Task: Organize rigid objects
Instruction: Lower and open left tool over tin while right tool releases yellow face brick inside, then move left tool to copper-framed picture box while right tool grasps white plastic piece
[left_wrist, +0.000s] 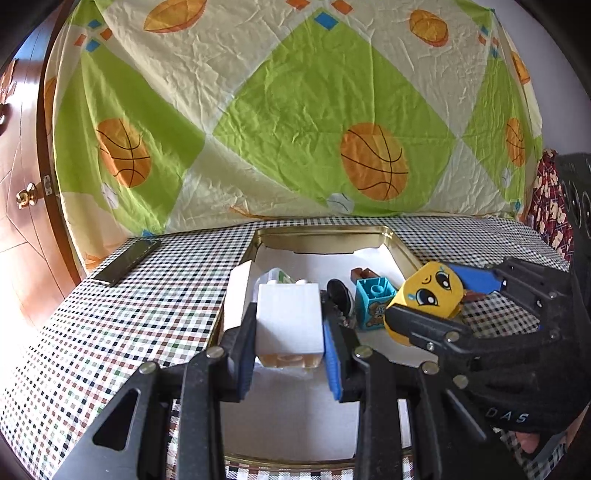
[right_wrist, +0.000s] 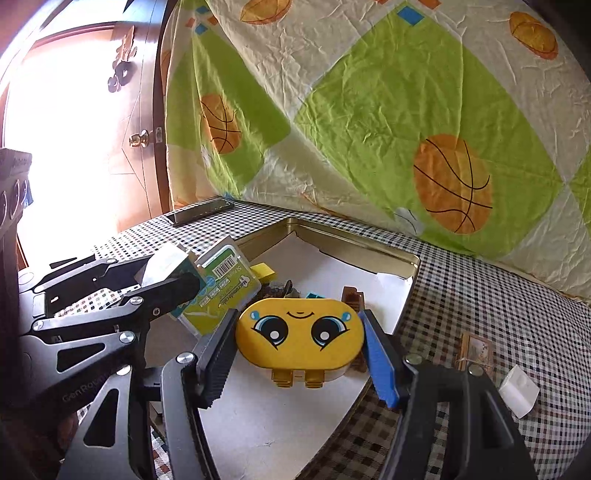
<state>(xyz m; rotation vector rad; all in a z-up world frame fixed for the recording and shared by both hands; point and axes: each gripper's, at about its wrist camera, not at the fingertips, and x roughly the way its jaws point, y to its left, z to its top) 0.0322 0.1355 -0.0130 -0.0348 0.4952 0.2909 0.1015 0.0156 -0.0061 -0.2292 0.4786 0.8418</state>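
Left gripper (left_wrist: 290, 332), right gripper (right_wrist: 299, 354): black linkage arms, silver pivot screws, blue ribbed pads. Right-hand black glove (left_wrist: 517, 402), white lettering "DAS".

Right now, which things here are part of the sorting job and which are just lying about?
Job:
white block in left gripper
yellow face block in right gripper
tin
teal block
brown block
green card box

Lying about:
phone
bedsheet
door

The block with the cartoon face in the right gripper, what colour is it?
Yellow block, with blue eyes; the right wrist view shows it best.
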